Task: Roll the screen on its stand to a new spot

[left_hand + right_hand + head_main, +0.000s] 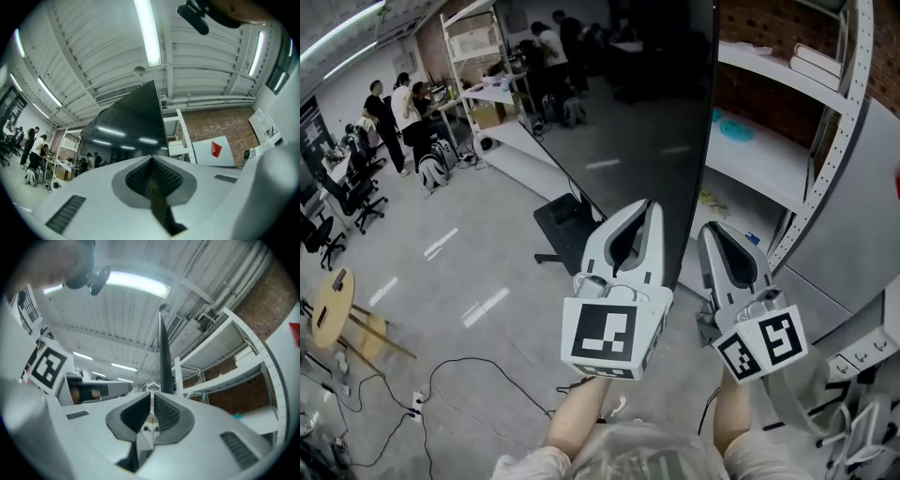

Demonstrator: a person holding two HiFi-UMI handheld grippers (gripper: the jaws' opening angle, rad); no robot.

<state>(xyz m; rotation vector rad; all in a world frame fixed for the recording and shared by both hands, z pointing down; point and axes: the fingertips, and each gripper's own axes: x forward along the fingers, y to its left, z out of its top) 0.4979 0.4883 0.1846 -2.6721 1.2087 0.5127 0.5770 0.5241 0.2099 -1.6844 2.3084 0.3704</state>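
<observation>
**A:** Where is the screen?

**B:** The screen [652, 122] is straight ahead. It is a tall dark panel turned almost edge-on, running from the far top of the head view down to the grippers. Its black stand base [565, 228] sits on the grey floor [487, 272], just left of the panel's lower end.

**A:** And the left gripper?

**B:** The left gripper [649, 206] is raised, with its tips over the panel's left face. I can't tell if they touch it. In its own view the jaws are pressed together with nothing between them, and the dark panel rises right behind them.

**A:** The right one?

**B:** The right gripper [711, 229] is just beside it, on the right of the panel's near edge. Its jaws are also closed on nothing. Its view shows the panel as a thin dark blade standing up just beyond the tips.

**A:** What's around?

**B:** A white shelf rack [769, 159] stands close on the right, in front of a brick wall. Black cables [459, 370] trail over the near-left floor, by a round wooden table [331, 307]. People [394, 112] stand at desks far left.
</observation>
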